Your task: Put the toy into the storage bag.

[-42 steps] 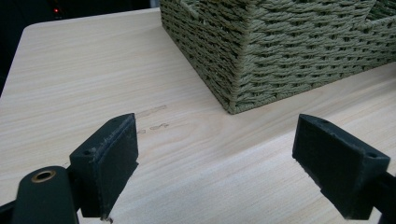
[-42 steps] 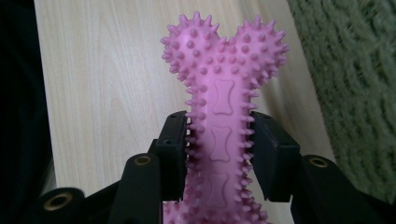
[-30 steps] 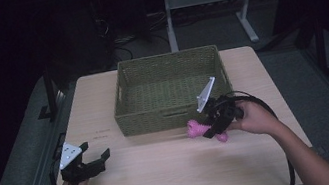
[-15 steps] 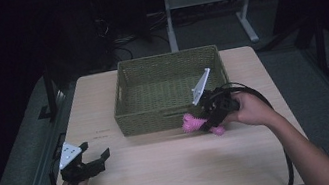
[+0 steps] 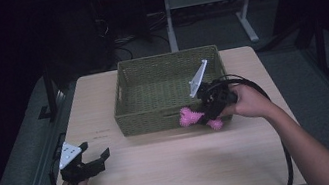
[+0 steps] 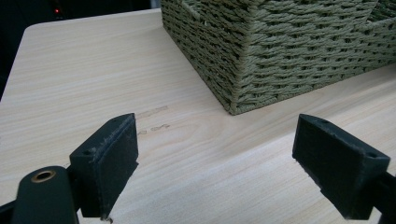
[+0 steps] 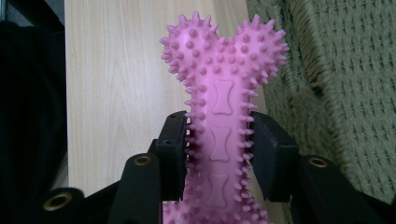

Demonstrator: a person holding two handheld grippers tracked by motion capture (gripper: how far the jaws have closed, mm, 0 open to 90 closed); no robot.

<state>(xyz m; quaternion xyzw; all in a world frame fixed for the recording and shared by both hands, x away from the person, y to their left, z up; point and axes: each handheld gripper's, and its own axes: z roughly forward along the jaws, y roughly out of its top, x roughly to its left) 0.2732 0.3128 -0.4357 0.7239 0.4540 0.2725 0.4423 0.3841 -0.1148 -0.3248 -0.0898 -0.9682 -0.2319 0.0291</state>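
Right gripper (image 5: 205,114) is clamping a pink bone toy (image 5: 192,117) against the basket's (image 5: 122,93) near wall. Toy is needing lift above the rim before release. Left gripper (image 5: 97,160) is waiting wide, left of the basket.

The basket (image 5: 152,94) sits at the back middle of the table (image 5: 176,171); the bone toy (image 5: 199,118) hangs before its front wall (right end).

Left gripper (image 5: 94,161) low near table's left front, jaws wide apart; right gripper (image 5: 205,114) — jaws clamped, arm outstretched.
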